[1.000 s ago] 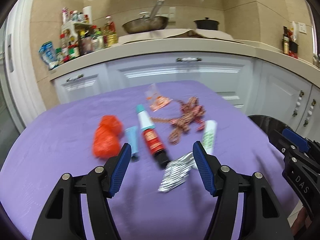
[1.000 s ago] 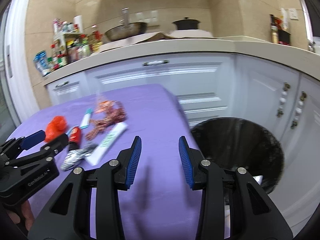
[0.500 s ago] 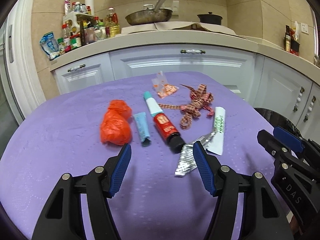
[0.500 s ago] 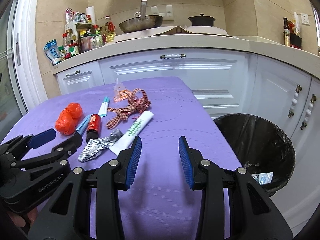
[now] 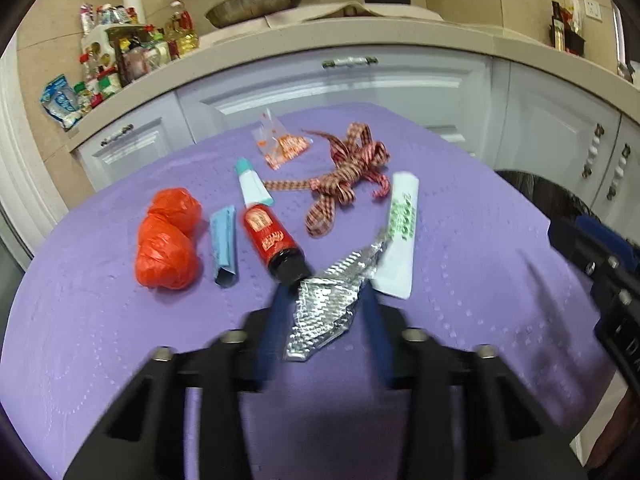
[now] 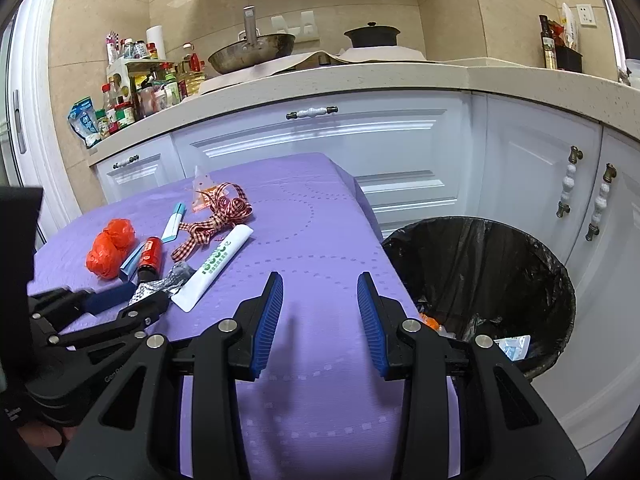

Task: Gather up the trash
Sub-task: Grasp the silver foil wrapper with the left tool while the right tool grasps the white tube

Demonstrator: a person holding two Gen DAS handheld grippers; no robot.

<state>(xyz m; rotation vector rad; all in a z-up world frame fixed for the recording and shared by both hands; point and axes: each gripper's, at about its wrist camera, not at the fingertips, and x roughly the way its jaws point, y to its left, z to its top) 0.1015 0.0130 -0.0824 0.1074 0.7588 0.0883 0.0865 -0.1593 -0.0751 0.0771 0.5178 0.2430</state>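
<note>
A crumpled silver foil wrapper lies on the purple table, between the fingers of my left gripper. Its jaws are closing and the blurred pads meet the foil's sides. Just behind the foil lie a red bottle and a white packet with green print. From the right wrist view, the left gripper sits low on the foil. My right gripper hovers open and empty over the table's right edge, beside the black-lined trash bin.
More litter lies behind: an orange plastic bag, a blue packet, a teal-capped tube, a checked ribbon and a clear sachet. White cabinets and a cluttered counter stand beyond. The bin holds some scraps.
My left gripper dropped forward onto the foil wrapper and its jaws narrowed around it. The right gripper stayed open, shifting slightly.
</note>
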